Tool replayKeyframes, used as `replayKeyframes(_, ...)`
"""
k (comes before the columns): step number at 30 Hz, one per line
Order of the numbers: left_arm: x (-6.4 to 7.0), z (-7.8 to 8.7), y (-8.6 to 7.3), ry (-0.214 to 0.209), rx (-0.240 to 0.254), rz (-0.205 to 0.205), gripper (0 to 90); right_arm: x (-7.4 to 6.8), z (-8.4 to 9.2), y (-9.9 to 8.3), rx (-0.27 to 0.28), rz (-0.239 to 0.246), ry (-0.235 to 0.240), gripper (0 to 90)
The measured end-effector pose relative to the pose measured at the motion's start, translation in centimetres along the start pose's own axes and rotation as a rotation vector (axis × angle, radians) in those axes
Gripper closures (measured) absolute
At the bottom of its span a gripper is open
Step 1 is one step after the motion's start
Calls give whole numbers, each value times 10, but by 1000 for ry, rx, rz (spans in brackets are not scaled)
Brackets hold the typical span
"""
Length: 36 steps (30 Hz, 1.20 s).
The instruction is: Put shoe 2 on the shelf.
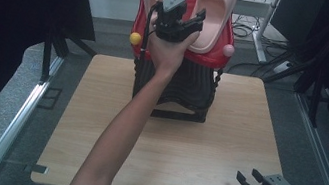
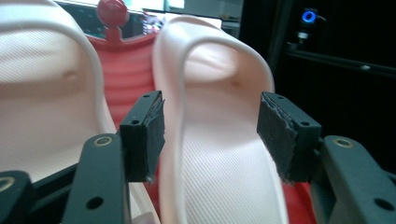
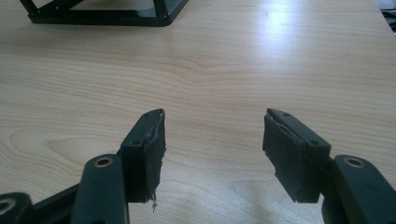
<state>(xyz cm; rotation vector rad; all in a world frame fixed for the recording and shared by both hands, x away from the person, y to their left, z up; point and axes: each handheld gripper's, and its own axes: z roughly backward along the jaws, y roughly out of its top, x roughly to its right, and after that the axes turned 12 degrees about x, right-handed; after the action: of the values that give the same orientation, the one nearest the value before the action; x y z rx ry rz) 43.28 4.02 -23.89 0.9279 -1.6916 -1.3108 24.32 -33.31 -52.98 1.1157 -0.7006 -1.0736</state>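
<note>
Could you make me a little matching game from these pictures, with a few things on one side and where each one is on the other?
Things:
1. left gripper
2. right gripper
3. yellow ball
4. black stand

Places:
A. low over the near right corner of the wooden table, jaws open with nothing between them
B. at the left edge of the red rack
C. on the far middle of the table, under the red rack
D. raised at the right-hand pink slipper, jaws open on either side of it

Pairs: 1-D, 2-A, 3-B, 4-C
</note>
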Motion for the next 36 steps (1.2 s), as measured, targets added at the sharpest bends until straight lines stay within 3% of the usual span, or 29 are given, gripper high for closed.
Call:
replayKeyframes(10,-1,34,-15,-64,4,-27,399,-3,-2,2,3,15,8,393)
replayKeyframes(20,-6,86,-29,-114,25,-53,394,-7,-6,2,-3,25,10,393)
replayKeyframes(25,-10,106,-43,-133,18,-70,391,-11,-7,4,-7,35,23,392)
replayKeyframes(31,-17,138,-69,-176,12,-85,385,-10,-6,4,-5,31,24,392)
replayKeyframes(34,-19,155,-84,-173,19,-125,384,-10,-7,4,-6,31,23,392)
replayKeyframes(36,-22,166,-93,-184,17,-121,385,-10,-8,4,-6,33,23,392)
